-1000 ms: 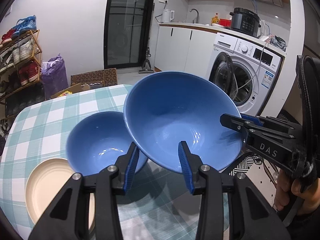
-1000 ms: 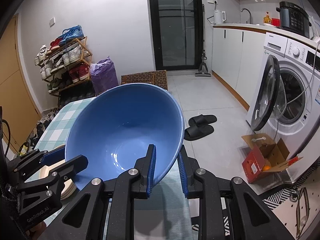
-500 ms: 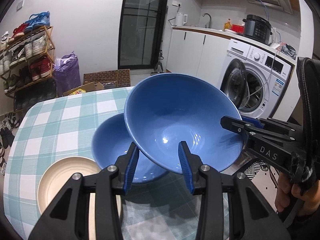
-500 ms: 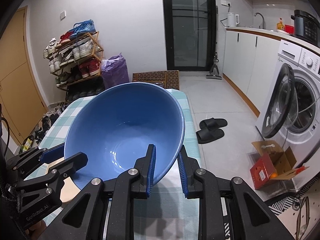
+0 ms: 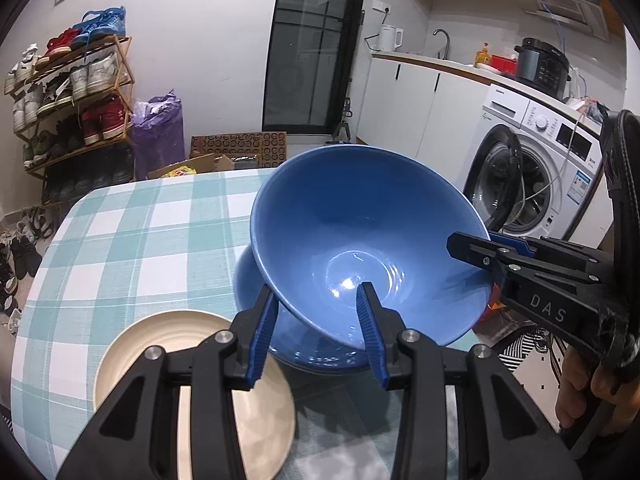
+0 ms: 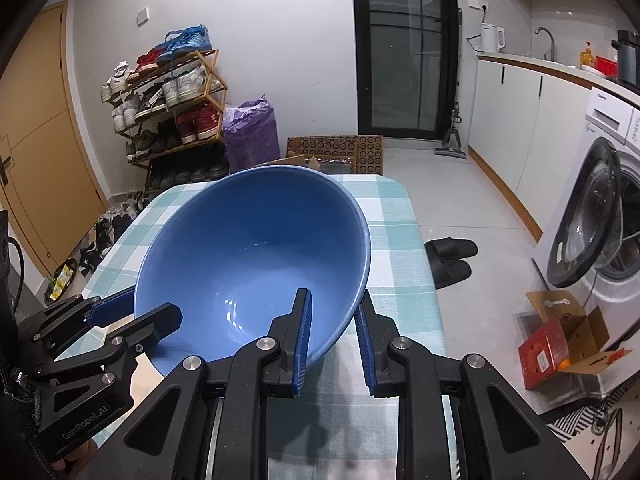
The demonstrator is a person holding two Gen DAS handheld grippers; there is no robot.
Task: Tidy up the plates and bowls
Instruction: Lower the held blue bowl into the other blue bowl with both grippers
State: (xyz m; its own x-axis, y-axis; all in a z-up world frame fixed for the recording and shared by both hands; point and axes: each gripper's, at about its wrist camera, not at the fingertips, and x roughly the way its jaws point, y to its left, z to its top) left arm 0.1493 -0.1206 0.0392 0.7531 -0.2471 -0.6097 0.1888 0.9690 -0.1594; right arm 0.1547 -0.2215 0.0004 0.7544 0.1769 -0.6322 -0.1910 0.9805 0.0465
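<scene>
A large blue bowl [image 5: 360, 220] [image 6: 248, 248] hangs tilted above the checked tablecloth [image 5: 140, 240]. My left gripper [image 5: 316, 300] is shut on its near rim, one finger inside and one outside. My right gripper [image 6: 334, 300] is shut on the rim at the opposite side, and shows in the left wrist view as the right gripper [image 5: 472, 240]. A second blue bowl [image 5: 248, 276] sits on the table right under the held one, mostly hidden by it. A cream plate [image 5: 192, 380] lies at the near left, partly behind my left fingers.
The table's right edge [image 6: 424, 248] drops to a floor with black slippers [image 6: 452, 260] and an open cardboard box [image 6: 560, 340]. A washing machine [image 5: 532, 176] with its door open stands to the right. A shoe rack [image 5: 72, 100] and a purple bag [image 5: 158, 136] stand beyond the far edge.
Both grippers carried the large bowl leftwards across the table. The second blue bowl, earlier showing fully at its left, now lies mostly beneath it. Neither grip has changed.
</scene>
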